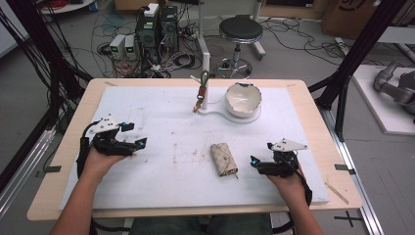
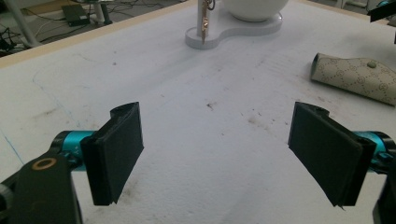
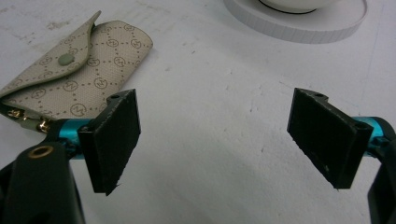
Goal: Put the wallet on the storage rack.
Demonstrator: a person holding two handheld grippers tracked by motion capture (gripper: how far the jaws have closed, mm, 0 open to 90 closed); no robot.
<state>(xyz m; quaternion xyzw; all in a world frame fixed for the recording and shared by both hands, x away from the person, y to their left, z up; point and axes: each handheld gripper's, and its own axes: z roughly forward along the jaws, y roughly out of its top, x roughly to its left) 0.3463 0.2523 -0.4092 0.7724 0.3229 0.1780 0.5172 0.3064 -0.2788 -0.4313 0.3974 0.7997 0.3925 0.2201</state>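
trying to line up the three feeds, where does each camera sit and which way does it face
High view: above the person's side, looking forward and down on the table; both forearms enter from the bottom, left gripper, right gripper.
Left gripper view: rides the left gripper, looking across the white mat to the bowl stand; its open fingers show.
Right gripper view: rides the right gripper, low over the mat; open fingers.
Shared: all three show the patterned key pouch.

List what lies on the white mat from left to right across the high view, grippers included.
left gripper → stand with a hanging key → patterned pouch → white bowl → right gripper
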